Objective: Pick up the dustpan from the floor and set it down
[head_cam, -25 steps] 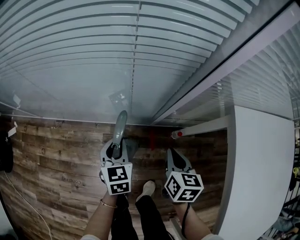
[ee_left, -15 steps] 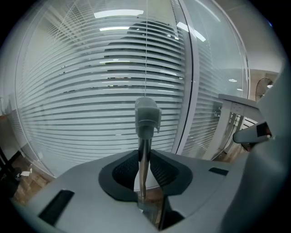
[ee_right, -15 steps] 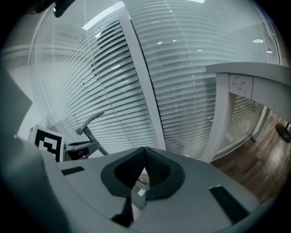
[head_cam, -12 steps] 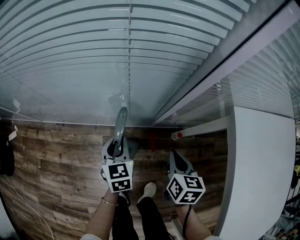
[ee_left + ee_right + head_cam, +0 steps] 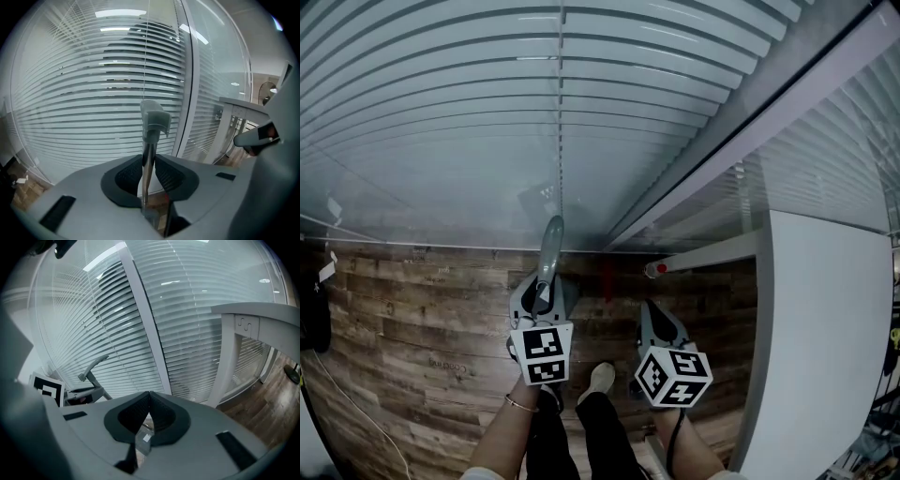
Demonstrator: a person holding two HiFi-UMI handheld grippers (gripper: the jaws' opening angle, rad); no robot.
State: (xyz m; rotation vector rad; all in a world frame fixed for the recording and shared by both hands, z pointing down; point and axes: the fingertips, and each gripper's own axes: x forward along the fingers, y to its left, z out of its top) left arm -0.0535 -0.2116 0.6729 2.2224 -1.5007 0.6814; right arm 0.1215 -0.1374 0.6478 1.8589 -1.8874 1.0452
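Observation:
My left gripper [image 5: 546, 283] is shut on the thin metal rod of the dustpan handle [image 5: 550, 246], which stands up towards the blinds and ends in a grey plastic grip. In the left gripper view the dustpan handle [image 5: 149, 136] runs up between the pads, and my left gripper [image 5: 148, 164] has just eased its jaws open a little with the rod still between them. The pan itself is hidden under the gripper. My right gripper [image 5: 649, 309] hangs beside it, shut and holding nothing. In the right gripper view, my right gripper [image 5: 149, 395] has its pads meeting, and the dustpan handle [image 5: 93, 367] shows at left.
A glass wall with lowered blinds [image 5: 487, 112] rises straight ahead. A white table [image 5: 825, 356] stands at the right, with a white bar with a red tip [image 5: 654, 270] low beside it. Below me are the wood floor [image 5: 412, 319], a thin cable [image 5: 337, 384] and my shoe [image 5: 598, 377].
The left gripper with the dustpan handle has drifted a little to the right. The right gripper has stayed where it was.

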